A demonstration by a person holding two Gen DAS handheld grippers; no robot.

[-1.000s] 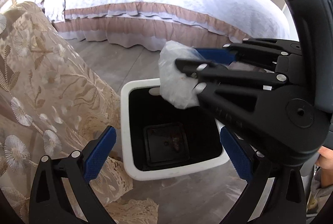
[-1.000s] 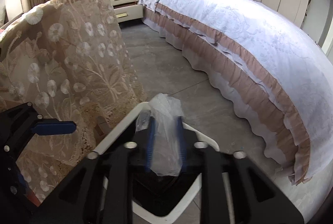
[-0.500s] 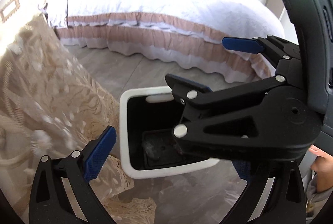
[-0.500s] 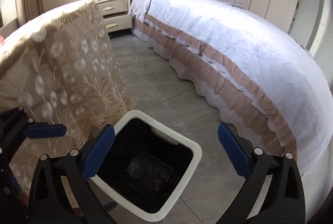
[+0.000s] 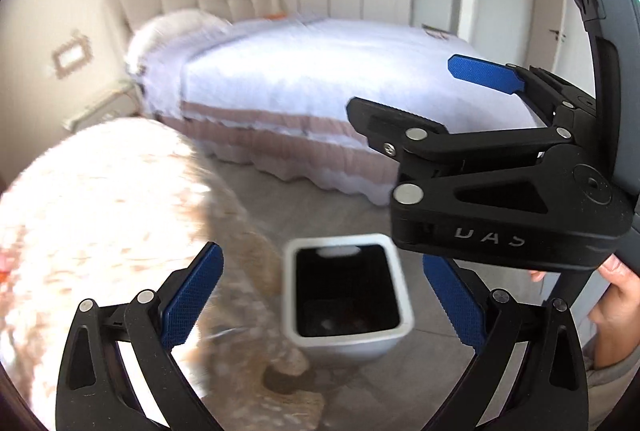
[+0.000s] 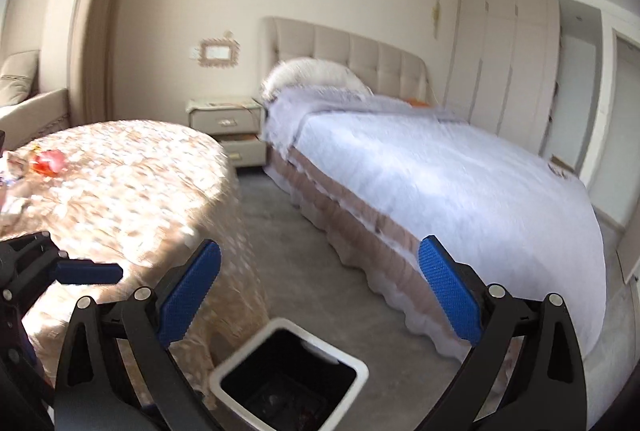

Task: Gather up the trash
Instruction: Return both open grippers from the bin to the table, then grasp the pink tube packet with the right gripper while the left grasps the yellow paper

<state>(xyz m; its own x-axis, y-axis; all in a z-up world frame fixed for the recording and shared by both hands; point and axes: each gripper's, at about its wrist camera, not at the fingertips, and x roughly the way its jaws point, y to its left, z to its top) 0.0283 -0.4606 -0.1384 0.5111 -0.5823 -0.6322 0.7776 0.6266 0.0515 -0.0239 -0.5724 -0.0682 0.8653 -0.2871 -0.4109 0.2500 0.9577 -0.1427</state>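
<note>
Left wrist view: black two-finger left gripper with blue ribbed pads [image 5: 322, 305] at the bottom of the frame, spread wide and released, nothing between the pads. Between the fingers, lower centre, a white-rimmed square plastic trash bin with a black interior [image 5: 403, 295], standing upright on the grey tiled floor [image 5: 332, 207]; a pale blurred scrap low inside it, too soft to identify. At right, filling the middle of the frame, the black right gripper with blue pads [image 5: 420, 87] seen side-on, likewise splayed apart and holding nothing, with a bare hand [image 5: 612, 295] at the right edge beneath it. Left half taken by a round table under a beige floral lace cloth [image 5: 100, 199], blurred, its hem hanging just beside the bin. Upper centre, a bed with a white quilt and pink-brown ruffled skirt [image 5: 320, 79]. Right wrist view: right gripper [image 6: 318, 289] at the bottom, fingers wide apart and empty. Bin [image 6: 224, 377] at bottom centre, something dark and indistinct on its floor. Lace-covered table [image 6: 140, 191] at left, a red item [image 6: 48, 161] and other small clutter blurred at its far left edge. One blue-tipped finger of the left gripper [image 6: 90, 273] at the lower left edge. Bed [image 6: 460, 183] across the right, a beige nightstand with drawers [image 6: 226, 123] at centre beside it.
</note>
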